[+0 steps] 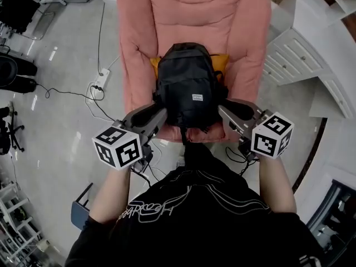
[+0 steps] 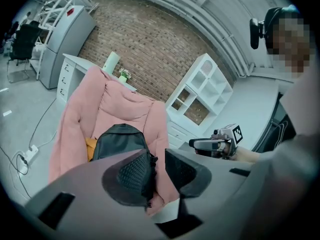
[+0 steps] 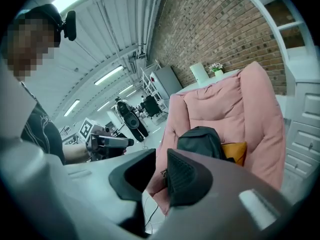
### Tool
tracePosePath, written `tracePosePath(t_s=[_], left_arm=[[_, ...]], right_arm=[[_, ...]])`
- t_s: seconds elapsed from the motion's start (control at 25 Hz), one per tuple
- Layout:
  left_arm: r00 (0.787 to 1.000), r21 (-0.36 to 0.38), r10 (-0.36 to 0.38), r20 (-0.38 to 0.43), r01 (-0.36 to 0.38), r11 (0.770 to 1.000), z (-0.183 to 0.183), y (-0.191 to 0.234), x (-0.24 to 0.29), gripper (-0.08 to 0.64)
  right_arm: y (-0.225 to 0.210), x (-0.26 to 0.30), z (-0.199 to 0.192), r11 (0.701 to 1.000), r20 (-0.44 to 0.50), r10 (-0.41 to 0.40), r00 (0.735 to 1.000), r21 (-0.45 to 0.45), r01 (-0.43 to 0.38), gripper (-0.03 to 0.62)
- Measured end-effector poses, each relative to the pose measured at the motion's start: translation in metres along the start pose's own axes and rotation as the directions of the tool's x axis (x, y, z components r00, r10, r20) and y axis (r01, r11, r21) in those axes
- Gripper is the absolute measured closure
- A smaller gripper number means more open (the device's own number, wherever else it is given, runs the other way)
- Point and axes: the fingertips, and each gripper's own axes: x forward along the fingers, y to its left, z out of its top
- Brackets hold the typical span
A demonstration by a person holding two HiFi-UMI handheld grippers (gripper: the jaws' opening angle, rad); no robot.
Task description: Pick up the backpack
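A black backpack (image 1: 186,88) stands upright on the seat of a pink armchair (image 1: 189,15), with an orange cushion (image 1: 219,61) behind it. My left gripper (image 1: 158,113) is at the backpack's lower left side and my right gripper (image 1: 223,111) at its lower right side, both close to it. In the left gripper view the backpack (image 2: 119,140) lies just beyond the left gripper (image 2: 157,159), whose jaws stand a little apart with nothing pressed between them. The right gripper (image 3: 161,159) also shows a narrow gap, with the backpack (image 3: 200,140) ahead of it.
A power strip (image 1: 99,82) with trailing cables lies on the grey floor left of the armchair. White drawers and shelving (image 1: 295,54) stand to the chair's right. A brick wall rises behind it. A blue object (image 1: 80,207) sits on the floor by my left elbow.
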Motion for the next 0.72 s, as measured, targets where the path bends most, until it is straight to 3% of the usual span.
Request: tracePosePath(t_s=[0.32, 0.52, 0.72], left_arm=[[0.994, -0.051, 0.082, -0.066, -0.085, 0.995, -0.010, 0.061, 0.035, 0.363], [0.987, -0.086, 0.123, -0.099, -0.132, 0.988, -0.018, 0.101, 0.051, 0.293], [0.973, -0.128, 0.160, -0.163, -0.182, 0.975, -0.033, 0.132, 0.071, 0.268]], right_arm=[[-0.047, 0.040, -0.016, 1.000, -0.111, -0.010, 0.994, 0.000, 0.010, 0.465], [-0.078, 0.060, -0.030, 0.999, -0.175, -0.049, 0.983, 0.000, 0.049, 0.412], [-0.114, 0.076, -0.049, 0.995, -0.242, -0.100, 0.965, -0.003, 0.102, 0.379]])
